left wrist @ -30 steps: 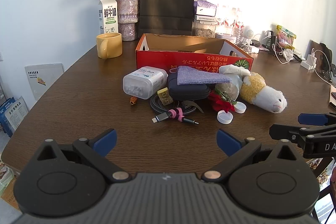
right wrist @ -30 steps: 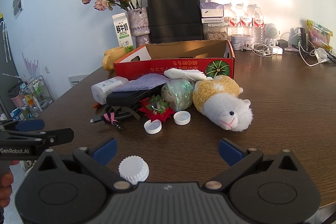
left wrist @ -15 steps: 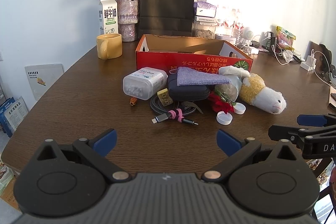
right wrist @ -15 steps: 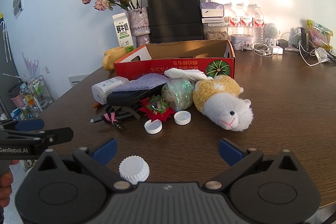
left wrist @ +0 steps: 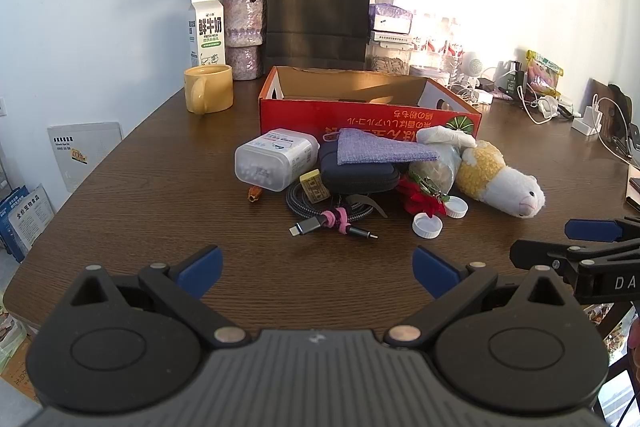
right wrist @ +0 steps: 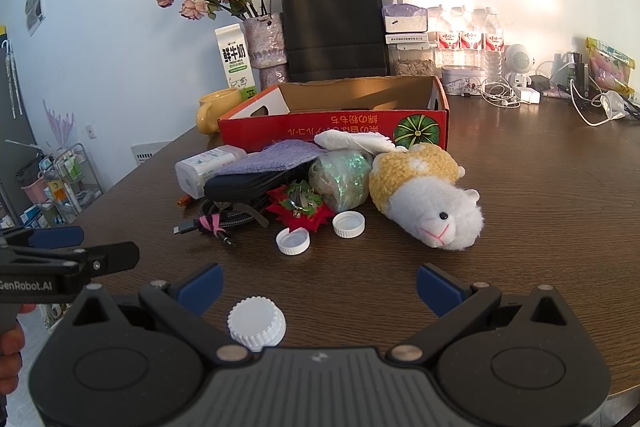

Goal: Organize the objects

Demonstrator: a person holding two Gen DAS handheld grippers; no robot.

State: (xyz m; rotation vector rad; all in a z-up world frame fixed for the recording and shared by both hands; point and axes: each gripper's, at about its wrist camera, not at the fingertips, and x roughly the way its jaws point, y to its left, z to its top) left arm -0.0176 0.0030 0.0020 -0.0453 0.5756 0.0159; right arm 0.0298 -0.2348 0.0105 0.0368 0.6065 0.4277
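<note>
Both grippers wide open and empty, left gripper (left wrist: 316, 263) and right gripper (right wrist: 318, 281) low in frame short of the pile (left wrist: 360, 179) at center, red box (left wrist: 360, 115) just behind it; probably start with the loose cap (right wrist: 257, 323), squarely between the right jaws.

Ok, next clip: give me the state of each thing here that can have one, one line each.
left tongs: open, empty
right tongs: open, empty
red cardboard box: open-topped, upright
plush sheep: lying on its side
cable: coiled, tied with a pink strap
dark zip pouch: zipped shut, purple cloth draped on top
bottle caps: loose, open side up
ribbed cap: top side up
yellow mug: upright
</note>
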